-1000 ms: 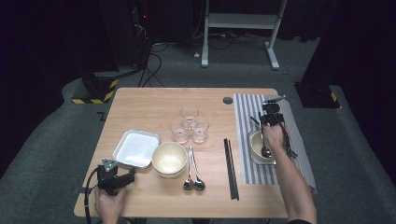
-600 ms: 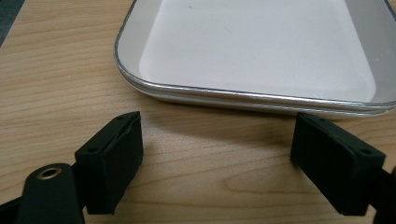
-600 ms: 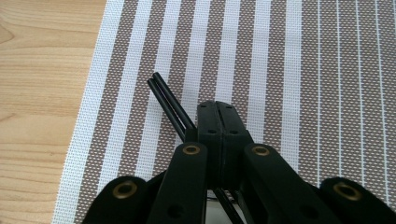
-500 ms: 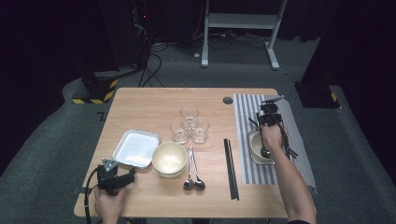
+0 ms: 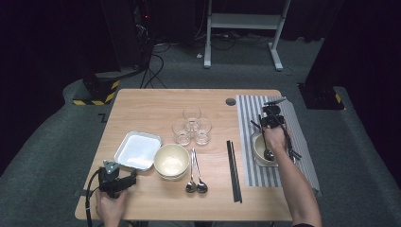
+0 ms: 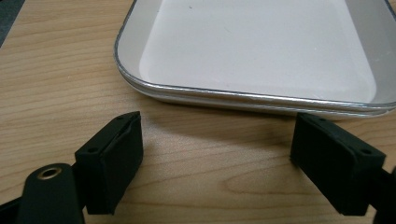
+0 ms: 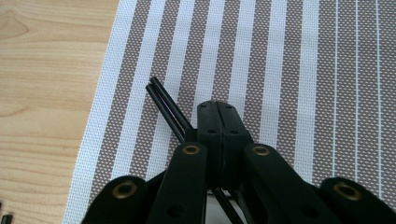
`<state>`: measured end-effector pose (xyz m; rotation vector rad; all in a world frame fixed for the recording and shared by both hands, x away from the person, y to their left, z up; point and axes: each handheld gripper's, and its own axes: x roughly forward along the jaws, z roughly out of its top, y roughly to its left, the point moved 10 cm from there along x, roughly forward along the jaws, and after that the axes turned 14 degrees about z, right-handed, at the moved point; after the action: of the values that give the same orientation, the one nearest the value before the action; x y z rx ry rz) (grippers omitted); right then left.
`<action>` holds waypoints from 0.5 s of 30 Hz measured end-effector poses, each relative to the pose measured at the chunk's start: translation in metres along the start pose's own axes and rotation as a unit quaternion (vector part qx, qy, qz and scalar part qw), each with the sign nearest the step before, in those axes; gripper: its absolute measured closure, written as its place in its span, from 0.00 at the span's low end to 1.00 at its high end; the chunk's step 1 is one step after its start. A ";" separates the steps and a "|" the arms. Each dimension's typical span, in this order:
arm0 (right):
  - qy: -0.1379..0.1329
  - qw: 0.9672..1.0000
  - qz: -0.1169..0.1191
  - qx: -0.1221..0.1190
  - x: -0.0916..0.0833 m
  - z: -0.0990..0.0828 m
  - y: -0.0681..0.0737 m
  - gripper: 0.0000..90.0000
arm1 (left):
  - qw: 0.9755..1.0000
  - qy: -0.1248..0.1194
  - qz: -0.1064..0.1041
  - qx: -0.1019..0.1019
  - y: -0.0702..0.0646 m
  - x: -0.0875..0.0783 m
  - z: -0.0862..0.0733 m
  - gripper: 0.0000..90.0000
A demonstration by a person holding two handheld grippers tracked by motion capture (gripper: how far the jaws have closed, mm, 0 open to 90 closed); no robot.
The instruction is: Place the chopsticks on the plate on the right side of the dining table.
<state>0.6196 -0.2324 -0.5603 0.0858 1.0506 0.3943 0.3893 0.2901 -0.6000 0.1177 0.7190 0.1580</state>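
Looking down from the high view, we count one desk (image 5: 142,101) of pale wood at the centre of the frame, and one striped mat (image 5: 243,123) along its right side. Next in size come one white square tray (image 5: 138,150) at lower left, and two bowls: a cream bowl (image 5: 171,161) just right of the tray and a second bowl (image 5: 257,147) on the mat. Three clear glasses (image 5: 192,126) cluster at mid-desk. We count two spoons (image 5: 195,175) lying side by side right of the cream bowl, and a third spoon (image 5: 268,152) inside the bowl on the mat. Two pairs of black chopsticks show: one pair (image 5: 233,171) lies on the bare wood left of the mat, and the other pair (image 7: 169,112) is clamped between the closed jaws of the right tool (image 7: 218,116), over the mat at the upper right of the desk. The left tool (image 6: 215,154) rests at the lower left corner with its jaws wide apart and nothing between them, the tray's edge just beyond.

The desk stands on grey carpet in a dark room; a white frame (image 5: 243,21) stands at the top, with a yellow-and-black striped block (image 5: 97,92) at upper left.
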 end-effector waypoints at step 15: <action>-0.006 1.000 0.008 -0.010 0.000 0.001 0.006 1.00 | 1.000 0.000 0.003 -0.002 0.000 0.000 0.000 0.19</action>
<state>0.6190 -0.2267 -0.5582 0.0787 1.0346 0.4173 0.3892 0.2903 -0.6000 0.1165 0.7192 0.1641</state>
